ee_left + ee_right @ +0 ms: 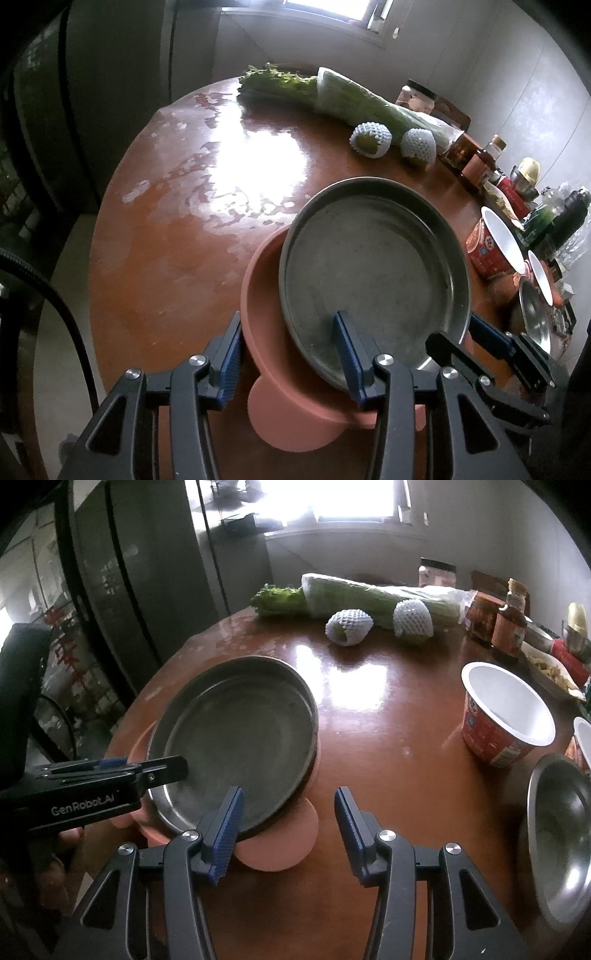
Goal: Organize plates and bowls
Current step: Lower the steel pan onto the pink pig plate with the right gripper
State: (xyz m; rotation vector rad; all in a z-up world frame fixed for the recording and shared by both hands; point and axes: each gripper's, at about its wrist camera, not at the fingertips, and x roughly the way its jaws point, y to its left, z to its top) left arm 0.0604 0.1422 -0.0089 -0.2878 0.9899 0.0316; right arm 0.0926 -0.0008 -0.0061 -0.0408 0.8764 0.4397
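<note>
Metal plate (373, 273) nested in pink plate (266, 314) on round table (159, 266). Left gripper (288, 354) straddling both near rims, apparently unclamped. Right gripper (288, 830) parted, empty, just beside.

Both wrist cameras look steeply down, close, sharing the metal plate (373, 273) (near table edge).

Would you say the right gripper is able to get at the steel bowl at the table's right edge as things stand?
Probably yes: the right gripper holds nothing, and only bare table shows between it and the steel bowl.
</note>
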